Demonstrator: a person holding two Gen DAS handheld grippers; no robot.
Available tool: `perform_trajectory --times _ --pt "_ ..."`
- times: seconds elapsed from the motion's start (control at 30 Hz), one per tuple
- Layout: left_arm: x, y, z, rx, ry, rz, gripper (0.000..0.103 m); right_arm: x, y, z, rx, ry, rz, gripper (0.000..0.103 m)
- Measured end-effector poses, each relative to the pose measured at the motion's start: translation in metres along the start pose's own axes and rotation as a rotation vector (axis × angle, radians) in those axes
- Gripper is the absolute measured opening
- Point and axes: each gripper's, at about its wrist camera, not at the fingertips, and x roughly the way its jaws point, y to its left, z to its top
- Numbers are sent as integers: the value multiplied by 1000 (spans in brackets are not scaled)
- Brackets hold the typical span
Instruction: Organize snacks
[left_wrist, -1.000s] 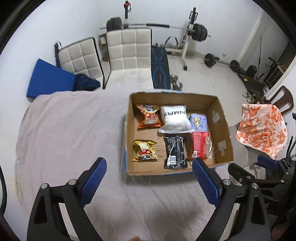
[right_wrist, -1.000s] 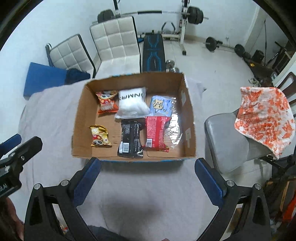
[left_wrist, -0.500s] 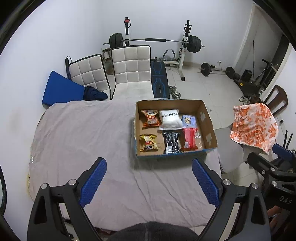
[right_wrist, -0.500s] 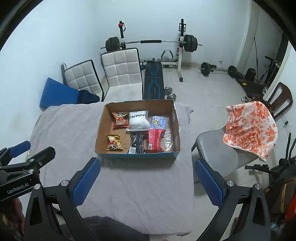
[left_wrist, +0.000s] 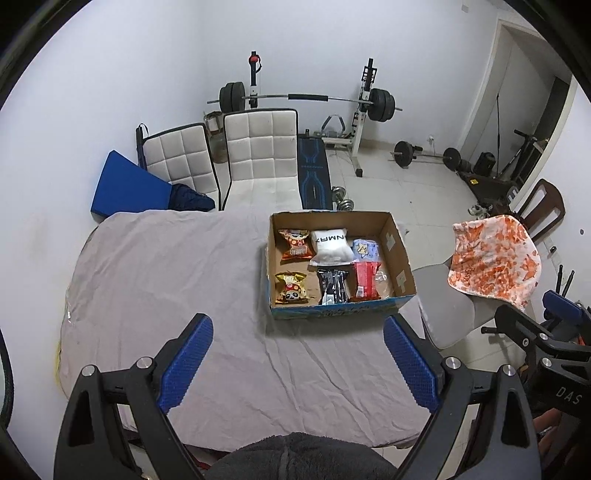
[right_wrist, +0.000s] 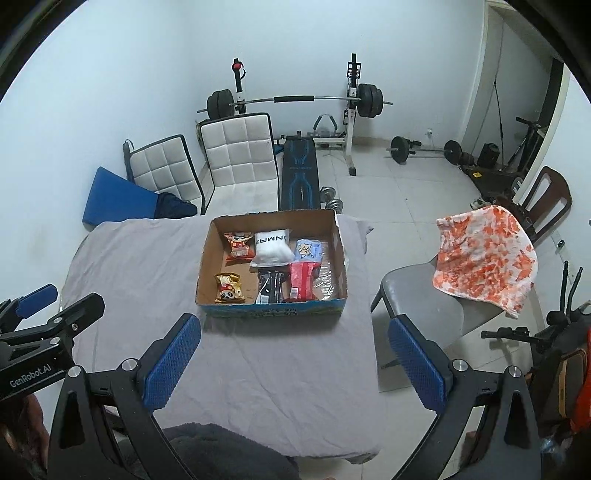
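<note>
The box (left_wrist: 338, 313) sits on the cloth-covered table (left_wrist: 184, 280), ahead of both tongs and well apart from them. Six snacks lie flat inside in two rows. The far row holds an orange bag (left_wrist: 294, 244), a white pack (left_wrist: 330, 246) and a pale blue bag (left_wrist: 364, 249); the near row holds a gold bag (left_wrist: 291, 288), a black pack (left_wrist: 334, 286) and a red pack (left_wrist: 365, 282) with clear wrap beside it. No snack shows on the cloth outside the box, so the sorting looks finished or close to it.

The box's long axis runs crosswise to both tongs, its near wall facing them. From the left tongs (left_wrist: 297, 363) it lies ahead and a little to the right. From the right tongs (right_wrist: 293, 363) it lies nearly straight ahead, a touch to the left. The right tongs therefore look better lined up for any reach into the box, though neither seems plainly nearer.

Both tongs hang above the near part of the table, spread wide, with nothing between their blue pads (left_wrist: 186, 363). The right tongs' frame shows at the right edge of the left view, and the left tongs' frame at the left edge of the right view.

A grey chair (right_wrist: 424, 295) with an orange-patterned towel (right_wrist: 484, 258) stands right of the table; white chairs (right_wrist: 236, 155) and a weight bench (right_wrist: 299, 173) stand beyond it.
</note>
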Motion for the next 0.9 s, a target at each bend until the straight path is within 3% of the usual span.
perform_trajectory --times 0.9 --pt "-13 13 -6 -14 -14 -16 95 -8 13 0 20 -18 3 103"
